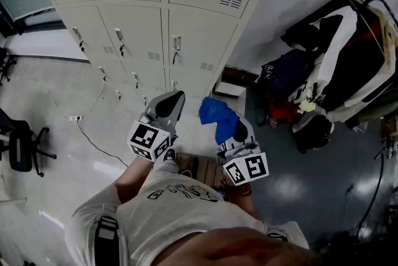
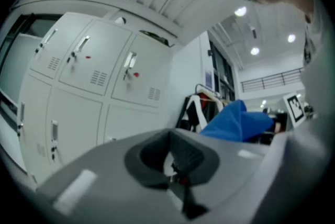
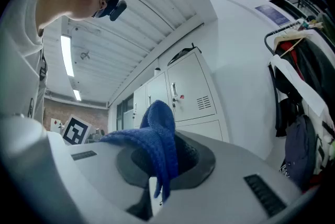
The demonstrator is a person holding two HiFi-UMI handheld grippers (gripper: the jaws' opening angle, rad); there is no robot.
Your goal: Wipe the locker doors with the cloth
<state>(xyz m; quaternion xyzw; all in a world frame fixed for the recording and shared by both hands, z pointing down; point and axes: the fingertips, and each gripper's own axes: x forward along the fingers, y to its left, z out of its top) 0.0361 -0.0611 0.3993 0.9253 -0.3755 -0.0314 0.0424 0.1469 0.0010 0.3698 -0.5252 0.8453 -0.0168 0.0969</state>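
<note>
Well, my right tongs (image 1: 231,129) grip the blue cloth (image 1: 216,114), left tongs (image 1: 169,104) clenched empty; I should press it flat against the locker doors (image 1: 193,41) before sweeping.

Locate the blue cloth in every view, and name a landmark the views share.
Head view: the blue knitted cloth sits just right of centre.
Left gripper view: the cloth shows right of centre.
Right gripper view: the cloth hangs at centre, clamped in the right tongs.
Shared landmark: the pale grey metal lockers, seen in all three.
</note>
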